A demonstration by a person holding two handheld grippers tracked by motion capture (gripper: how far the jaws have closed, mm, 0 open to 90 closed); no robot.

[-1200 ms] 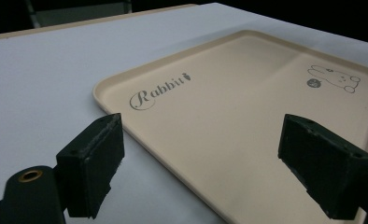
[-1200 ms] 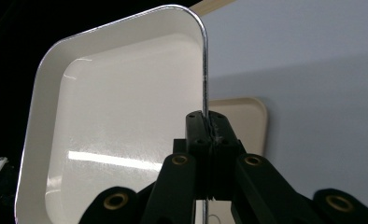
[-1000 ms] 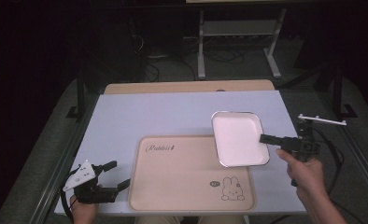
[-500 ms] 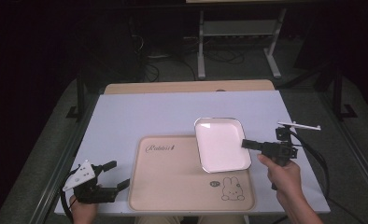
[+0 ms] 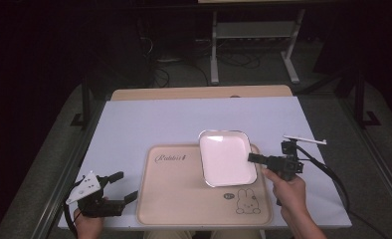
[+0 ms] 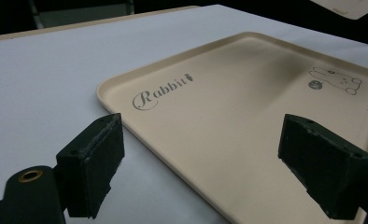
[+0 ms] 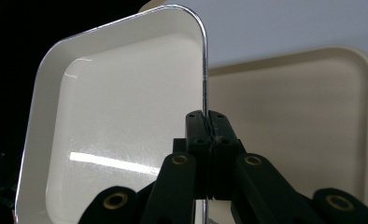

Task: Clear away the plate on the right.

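The right hand-held gripper [image 5: 256, 159] pinches the white plate's [image 5: 227, 158] rim, carrying it ahead of its jaws over the beige tray [image 5: 184, 199], seemingly for placement. The left hand-held gripper [image 5: 122, 186] waits agape beside the tray's corner.

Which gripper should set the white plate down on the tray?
Right. The right gripper is shut on the white plate over the tray; the left gripper sits open beside it.
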